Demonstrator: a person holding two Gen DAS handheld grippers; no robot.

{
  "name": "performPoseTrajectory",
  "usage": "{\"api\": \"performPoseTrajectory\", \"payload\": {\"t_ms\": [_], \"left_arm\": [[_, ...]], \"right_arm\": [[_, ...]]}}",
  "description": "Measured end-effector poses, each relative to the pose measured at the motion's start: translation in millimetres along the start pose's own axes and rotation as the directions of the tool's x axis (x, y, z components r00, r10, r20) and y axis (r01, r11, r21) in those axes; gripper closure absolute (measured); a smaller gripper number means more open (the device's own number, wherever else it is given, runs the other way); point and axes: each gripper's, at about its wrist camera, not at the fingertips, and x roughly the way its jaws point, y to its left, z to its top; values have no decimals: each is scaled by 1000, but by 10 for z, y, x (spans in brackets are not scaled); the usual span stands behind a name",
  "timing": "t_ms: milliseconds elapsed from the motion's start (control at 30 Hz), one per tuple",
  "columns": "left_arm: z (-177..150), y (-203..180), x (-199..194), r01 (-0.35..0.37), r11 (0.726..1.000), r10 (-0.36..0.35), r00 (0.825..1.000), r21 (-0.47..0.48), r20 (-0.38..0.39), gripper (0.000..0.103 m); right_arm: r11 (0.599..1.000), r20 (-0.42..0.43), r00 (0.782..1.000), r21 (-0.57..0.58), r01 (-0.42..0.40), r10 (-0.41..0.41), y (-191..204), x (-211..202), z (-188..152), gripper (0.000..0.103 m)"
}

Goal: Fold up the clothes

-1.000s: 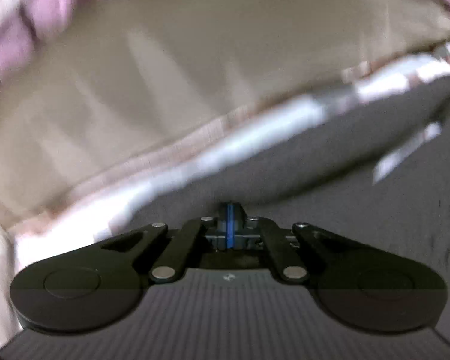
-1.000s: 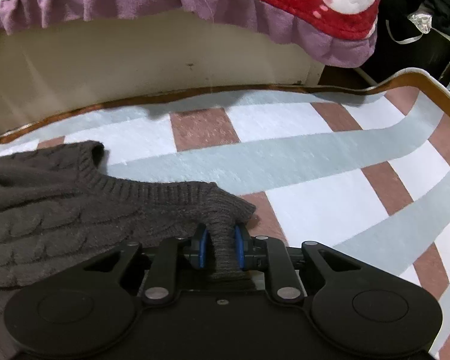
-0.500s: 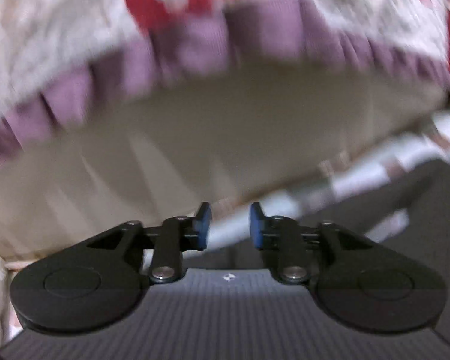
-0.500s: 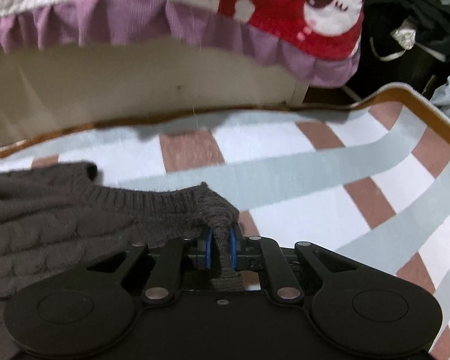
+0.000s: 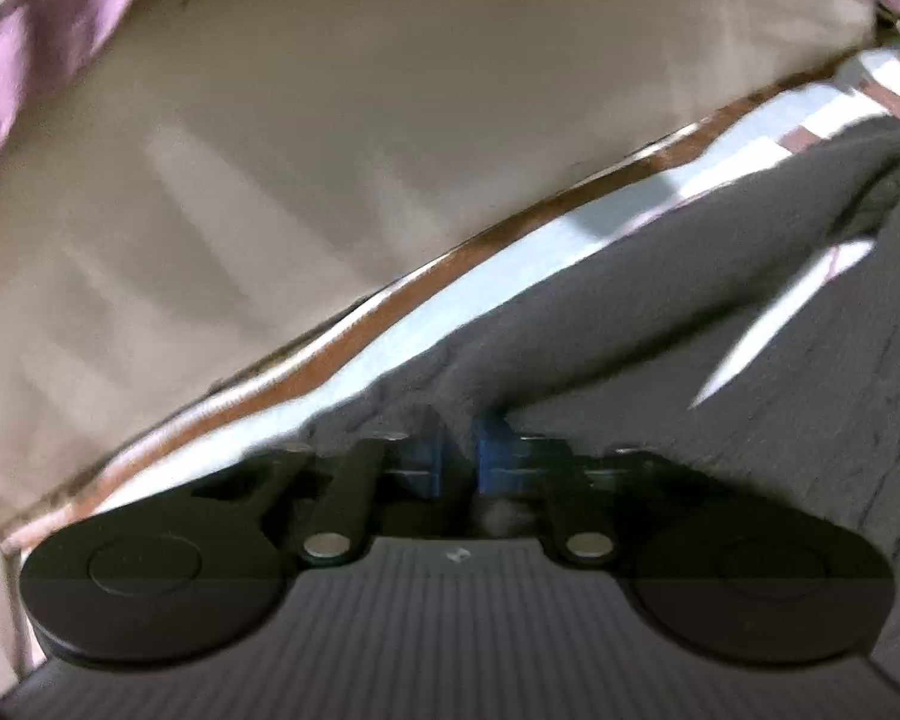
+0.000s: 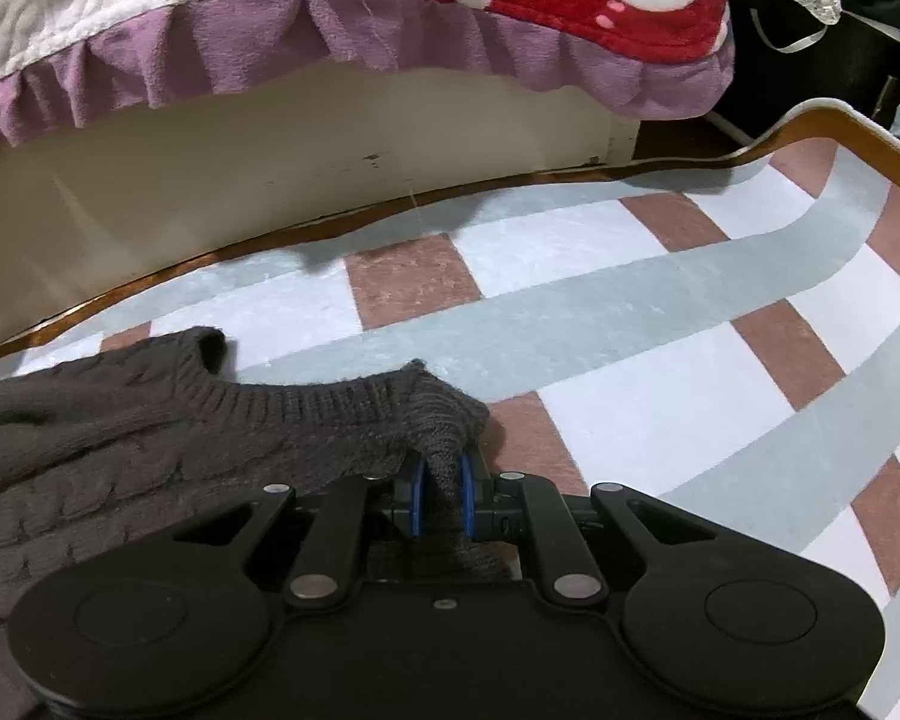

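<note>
A dark grey cable-knit sweater [image 6: 108, 420] lies on a striped rug [image 6: 660, 300]. My right gripper [image 6: 441, 495] is shut on a pinched fold of its ribbed edge, low over the rug. In the blurred left wrist view the same sweater [image 5: 690, 300] spreads to the right. My left gripper [image 5: 457, 450] has its blue pads close around a raised ridge of the knit, and it looks shut on it.
A bed base [image 6: 270, 168] with a purple-frilled white and red blanket [image 6: 390, 18] runs along the far side. The rug's brown edge [image 6: 834, 120] curves at the right. Dark clutter [image 6: 840, 0] sits at the far right.
My left gripper was open and raised half a second ago; it has dropped back to the sweater and closed on a fold. My right gripper keeps its hold and has shifted slightly.
</note>
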Motion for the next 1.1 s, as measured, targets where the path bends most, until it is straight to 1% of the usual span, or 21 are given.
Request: {"api": "performPoseTrajectory", "payload": {"t_ms": [67,100,200,267,300,333,433,467,500,567,600,667,733,800,867,900,933,967,1000,1033,1100], "left_arm": [[204,-169,-251,-109,992,102,988,60,114,94],[303,-190,-400,-156,987,146,972,38,182,94],[616,-112,-727,-211,964,254,913,-162,319,92],[728,-106,-772,-189,953,268,894,-239,360,86],[757,-149,-727,-196,953,270,893,-231,360,85],[758,-210,-647,-209,955,272,901,-211,338,83],[680,-377,-370,-228,960,260,942,-165,212,43],[654,-433,-278,-233,961,257,951,-149,170,43],[621,-472,-219,-209,965,229,965,-156,129,43],[527,-495,-280,-30,966,61,992,-257,113,43],[484,-510,-329,62,951,-25,992,-303,127,43],[428,-593,-430,218,912,-165,970,-347,176,43],[421,-742,-453,350,879,-297,933,-324,201,41],[460,-962,-367,425,865,-387,904,-266,183,32],[501,-1203,-217,428,882,-406,903,-195,143,28],[518,-1288,-144,406,898,-390,913,-168,123,28],[536,-1374,-71,384,913,-372,922,-140,104,30],[555,-1449,-8,378,919,-370,925,-110,87,58],[578,-1506,37,397,914,-392,917,-80,72,88],[600,-1573,39,389,920,-386,920,-42,68,98],[641,-1735,-94,284,957,-288,953,52,97,98]], "right_arm": [[1000,6,1000,0,-12,12,-4,-23,10,90],[1000,9,1000,-1,-18,18,-6,-34,15,90],[999,18,999,-2,-35,35,-11,-68,29,90],[999,29,999,1,-41,41,-22,-91,35,90],[999,37,998,4,-42,42,-29,-105,39,90],[999,44,998,8,-45,44,-42,-124,49,91],[998,60,996,32,-60,58,-105,-181,77,91],[997,59,996,38,-64,62,-124,-178,78,91],[997,55,996,43,-68,66,-142,-168,77,91],[996,27,997,49,-75,73,-168,-98,63,91],[995,12,997,55,-78,78,-183,-61,53,90],[992,-5,996,81,-93,93,-230,-15,34,90],[986,16,992,115,-124,123,-281,-57,42,90],[977,38,988,147,-156,152,-333,-99,50,91],[964,55,980,179,-197,191,-390,-142,67,91],[959,55,978,193,-209,202,-415,-143,74,91],[955,48,977,206,-215,210,-434,-129,72,91],[950,42,975,218,-221,217,-454,-115,71,91],[948,35,974,226,-225,223,-466,-101,70,91],[948,28,974,224,-225,225,-463,-88,68,91],[950,28,973,209,-232,231,-447,-101,76,91]]}}
